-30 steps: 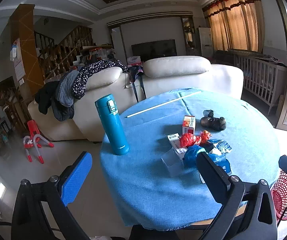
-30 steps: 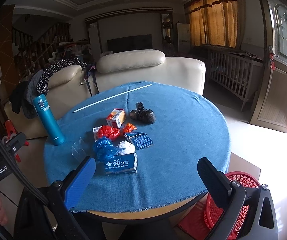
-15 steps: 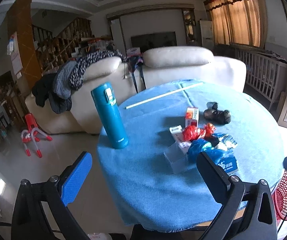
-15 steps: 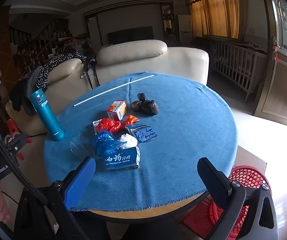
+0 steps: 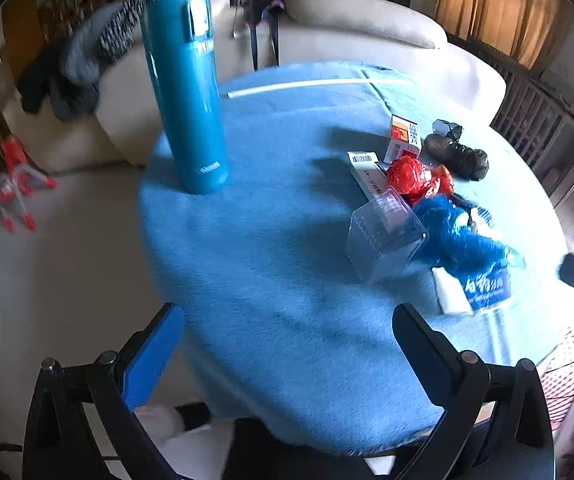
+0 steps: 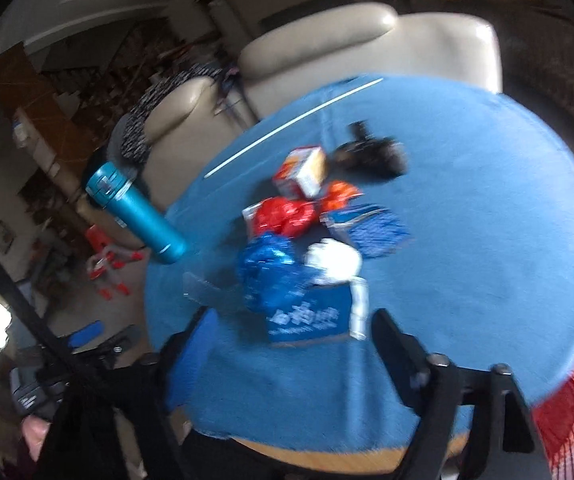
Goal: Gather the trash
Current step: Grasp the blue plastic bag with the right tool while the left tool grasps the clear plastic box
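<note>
A heap of trash lies on the round table's blue cloth: a clear plastic box, a crumpled blue bag, a blue toothpaste carton, red wrappers, a small orange-white box, a white wad and a black bag. My left gripper hangs open over the table's near edge, nothing between its fingers. My right gripper points down at the toothpaste carton; its jaws are closing, still apart and empty. The right wrist view is blurred.
A tall teal flask stands at the table's left edge. A thin white stick lies at the far side. A red mesh basket sits on the floor at the right. Cream sofas stand behind.
Both grippers have dropped, tilted downward and moved in toward the table, so the trash looks nearer. The right gripper's fingers stand closer together than before.
</note>
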The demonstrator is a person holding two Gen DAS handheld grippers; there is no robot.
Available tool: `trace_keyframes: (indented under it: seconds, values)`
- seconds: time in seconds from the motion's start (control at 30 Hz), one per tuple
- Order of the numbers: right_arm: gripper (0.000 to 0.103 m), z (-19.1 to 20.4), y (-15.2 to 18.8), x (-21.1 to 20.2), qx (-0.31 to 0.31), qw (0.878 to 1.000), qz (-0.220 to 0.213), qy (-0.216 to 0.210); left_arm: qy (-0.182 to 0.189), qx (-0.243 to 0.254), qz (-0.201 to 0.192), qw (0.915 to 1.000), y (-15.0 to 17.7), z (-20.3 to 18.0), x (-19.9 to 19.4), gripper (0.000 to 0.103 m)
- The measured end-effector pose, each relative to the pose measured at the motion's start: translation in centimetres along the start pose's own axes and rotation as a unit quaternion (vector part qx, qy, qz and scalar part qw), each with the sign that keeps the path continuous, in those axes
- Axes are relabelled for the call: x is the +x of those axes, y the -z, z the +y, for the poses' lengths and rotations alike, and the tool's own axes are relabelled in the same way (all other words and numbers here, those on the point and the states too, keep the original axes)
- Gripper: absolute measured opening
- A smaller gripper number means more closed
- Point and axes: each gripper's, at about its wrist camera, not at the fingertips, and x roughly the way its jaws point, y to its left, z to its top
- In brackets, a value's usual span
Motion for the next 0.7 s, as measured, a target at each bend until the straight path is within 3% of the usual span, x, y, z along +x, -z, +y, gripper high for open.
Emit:
trace_keyframes:
  seconds: [0.17,0.3,0.4,0.5,0.63,0.7]
  values:
    - [0.057,2.3,-2.6,4.7,-0.069,0.997,0.032,-0.022,0.011,-0.018,0.003,0.9998,-1.5,1.3,1.0,0.103]
    - [0.052,3.8,-3.4,9.7,-0.109,0.99,0.086,-0.009,0.023,-0.027,0.0,0.9994,-2.6,2.2,0.9,0.103]
    - [0.04,4.0,-2.4,12.9,-0.13,0.984,0.123,0.02,0.055,-0.034,0.004,0.9979,-3.7,2.2,0.7,0.103]
    - [0.032,3.1,-2.2,12.2,-0.106,0.989,0.103,0.005,0.076,-0.031,0.015,0.9965,-4.8,1.2,1.2,0.103]
    - [0.013,1.6,-1.8,9.5,-0.082,0.994,0.07,-0.01,0.115,-0.024,0.042,0.9922,-6.1,-1.1,2.6,0.103]
    - [0.013,0.3,-1.7,7.6,-0.058,0.997,0.049,-0.024,0.118,-0.011,0.043,0.9921,-6.7,-2.9,3.3,0.103]
